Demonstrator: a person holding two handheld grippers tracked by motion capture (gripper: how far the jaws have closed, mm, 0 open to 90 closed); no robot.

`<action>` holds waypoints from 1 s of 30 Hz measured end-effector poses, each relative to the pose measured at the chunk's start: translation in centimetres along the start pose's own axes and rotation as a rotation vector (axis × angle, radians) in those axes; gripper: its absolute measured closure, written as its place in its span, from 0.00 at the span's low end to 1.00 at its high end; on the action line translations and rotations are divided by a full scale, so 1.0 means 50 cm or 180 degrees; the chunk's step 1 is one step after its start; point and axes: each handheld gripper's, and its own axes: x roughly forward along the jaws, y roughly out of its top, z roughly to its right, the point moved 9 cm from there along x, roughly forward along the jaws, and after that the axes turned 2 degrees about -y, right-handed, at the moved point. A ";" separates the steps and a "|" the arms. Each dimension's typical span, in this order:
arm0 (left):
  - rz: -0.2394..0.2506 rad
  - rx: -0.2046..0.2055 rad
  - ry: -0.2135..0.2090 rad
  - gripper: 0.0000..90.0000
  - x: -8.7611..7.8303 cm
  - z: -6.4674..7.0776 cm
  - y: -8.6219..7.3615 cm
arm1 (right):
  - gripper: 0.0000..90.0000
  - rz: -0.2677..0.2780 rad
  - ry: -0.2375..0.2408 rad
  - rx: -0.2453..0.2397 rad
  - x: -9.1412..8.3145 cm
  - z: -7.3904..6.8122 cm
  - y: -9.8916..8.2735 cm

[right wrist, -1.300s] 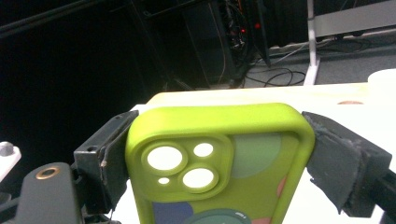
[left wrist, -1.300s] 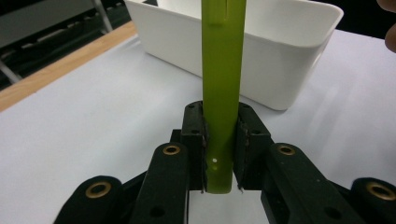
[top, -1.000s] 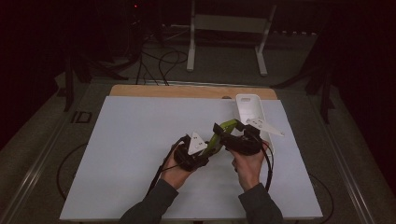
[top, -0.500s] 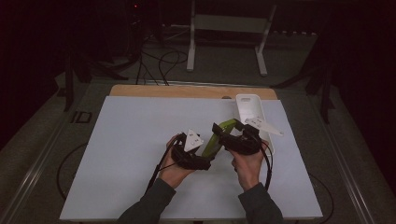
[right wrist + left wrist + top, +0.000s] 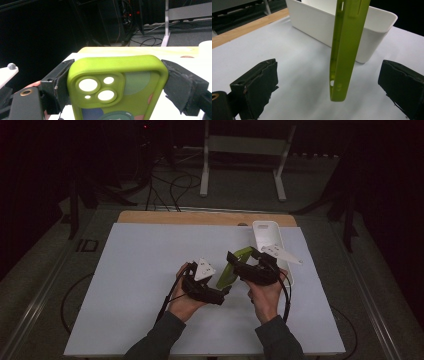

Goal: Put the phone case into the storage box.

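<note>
The green phone case hangs above the bench, near the white bin. The right claw pinches it across its width at the camera end, pads pressed on both long edges. The left claw has just been opening; its pads now stand clear on either side of the case's lower end. The case looks light, soft and bendy, so a grip on its thicker rims should hold best.

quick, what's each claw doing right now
left claw: open, has just been opening; green phone case between its jaws, untouched
right claw: shut on the green phone case
</note>
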 end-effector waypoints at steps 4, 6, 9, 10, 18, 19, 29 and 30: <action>-0.0008 -0.0012 -0.0013 0.02 -0.003 -0.004 -0.003 | 0.18 -0.0033 -0.0045 -0.0053 0.001 0.000 0.002; -0.0004 -0.0023 -0.0018 0.02 -0.005 -0.005 -0.004 | 0.18 -0.0053 -0.0075 -0.0098 0.002 0.000 0.002; -0.0012 -0.0021 -0.0024 0.02 -0.005 -0.006 -0.005 | 0.17 -0.0077 -0.0091 -0.0109 0.004 0.001 0.004; -0.0033 -0.0050 -0.0054 0.02 -0.007 -0.007 -0.008 | 0.17 -0.0077 -0.0091 -0.0109 0.004 0.001 0.004; -0.0029 -0.0101 -0.0066 0.01 -0.015 -0.017 -0.014 | 0.17 -0.0171 -0.0239 -0.0196 0.009 0.011 0.009; -0.0035 -0.0107 -0.0060 0.01 -0.016 -0.018 -0.015 | 0.18 -0.0174 -0.0251 -0.0201 0.009 0.012 0.009; -0.0035 -0.0134 -0.0069 0.01 -0.034 -0.030 -0.024 | 0.17 -0.0232 -0.0336 -0.0233 0.013 0.020 0.020; -0.0035 -0.0134 -0.0069 0.01 -0.034 -0.030 -0.024 | 0.17 -0.0232 -0.0336 -0.0233 0.013 0.020 0.020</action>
